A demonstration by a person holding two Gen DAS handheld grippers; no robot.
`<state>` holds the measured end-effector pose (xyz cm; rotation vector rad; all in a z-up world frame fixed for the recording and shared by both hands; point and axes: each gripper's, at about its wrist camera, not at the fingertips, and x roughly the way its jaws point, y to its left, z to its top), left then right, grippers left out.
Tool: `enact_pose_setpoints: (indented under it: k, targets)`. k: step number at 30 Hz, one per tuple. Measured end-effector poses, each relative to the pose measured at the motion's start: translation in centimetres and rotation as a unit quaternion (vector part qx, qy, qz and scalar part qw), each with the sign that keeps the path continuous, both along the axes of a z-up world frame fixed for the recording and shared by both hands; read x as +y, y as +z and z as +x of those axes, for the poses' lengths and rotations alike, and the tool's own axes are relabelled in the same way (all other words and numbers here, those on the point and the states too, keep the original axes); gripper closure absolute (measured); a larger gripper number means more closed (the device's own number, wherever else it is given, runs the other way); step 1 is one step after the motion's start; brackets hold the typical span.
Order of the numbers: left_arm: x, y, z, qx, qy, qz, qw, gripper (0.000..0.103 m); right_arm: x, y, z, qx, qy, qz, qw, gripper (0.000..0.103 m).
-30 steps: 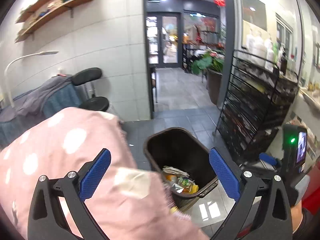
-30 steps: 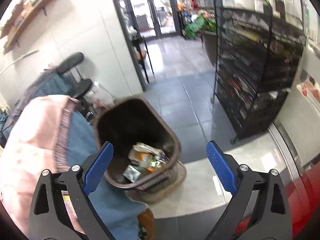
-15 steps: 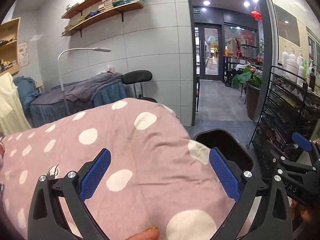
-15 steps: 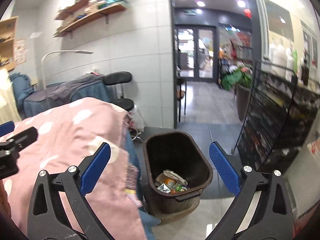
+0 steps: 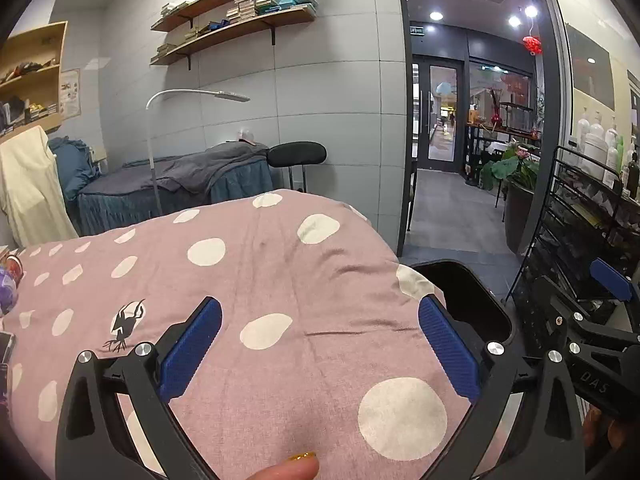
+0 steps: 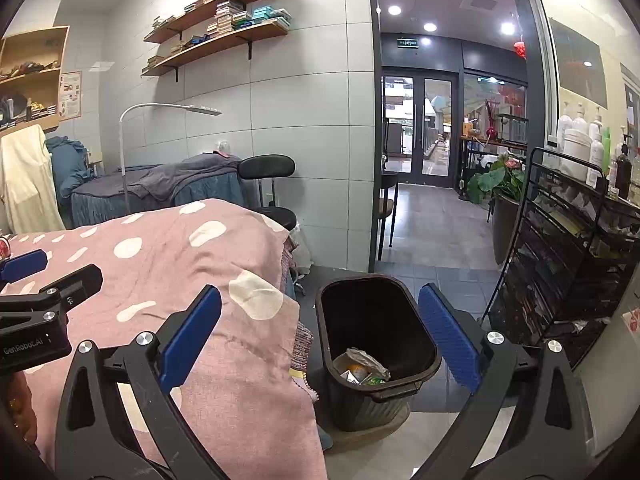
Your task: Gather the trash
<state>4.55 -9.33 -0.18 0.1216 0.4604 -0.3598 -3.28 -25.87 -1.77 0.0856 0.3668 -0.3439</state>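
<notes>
Pink polka-dot cloth covers the bed, and both tools hang above it with nothing between their blue pads. The left hand-held gripper is spread wide over the near part of the cover; the right hand-held gripper is equally wide, hovering past the bed's right edge over the brown trash bin that stands on the floor just beside that edge. The bin already holds crumpled paper and wrappers at its bottom.

By my judgement this is the gap between one drop and the next pickup: neither tool carries anything, so the next move calls for finding another piece of litter. No obvious scrap lies on the visible part of the cover; small items sit at the far left edge, too cut off to identify, so a turn that way seems needed.

Readable writing is sparse: "GenRobot.AI" on the left tool's body as seen from the right wrist view, and "DAS" on the right tool's body in the left view. The wall poster is illegible.
</notes>
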Motion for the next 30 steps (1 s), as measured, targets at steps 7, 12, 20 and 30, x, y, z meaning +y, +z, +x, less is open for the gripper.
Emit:
enact_pose_setpoints:
  k: [7,12,20,30]
  targets:
    - [0.05,0.03,-0.07,0.000,0.001,-0.002,1.0000,0.006,0.09,0.14,-0.23,-0.002,0.002,0.001,1.000,0.006]
    - [0.14,-0.06,-0.13,-0.001,0.001,-0.003,1.0000,0.006,0.22,0.16,-0.27,0.000,0.002,-0.001,1.000,0.006]
    - [0.48,0.03,-0.22,-0.003,0.006,-0.002,1.0000,0.006,0.21,0.17,-0.18,0.000,0.006,0.006,1.000,0.006]
    - [0.59,-0.03,-0.15,-0.003,0.006,-0.001,1.0000,0.006,0.03,0.19,-0.10,0.001,0.004,0.007,1.000,0.006]
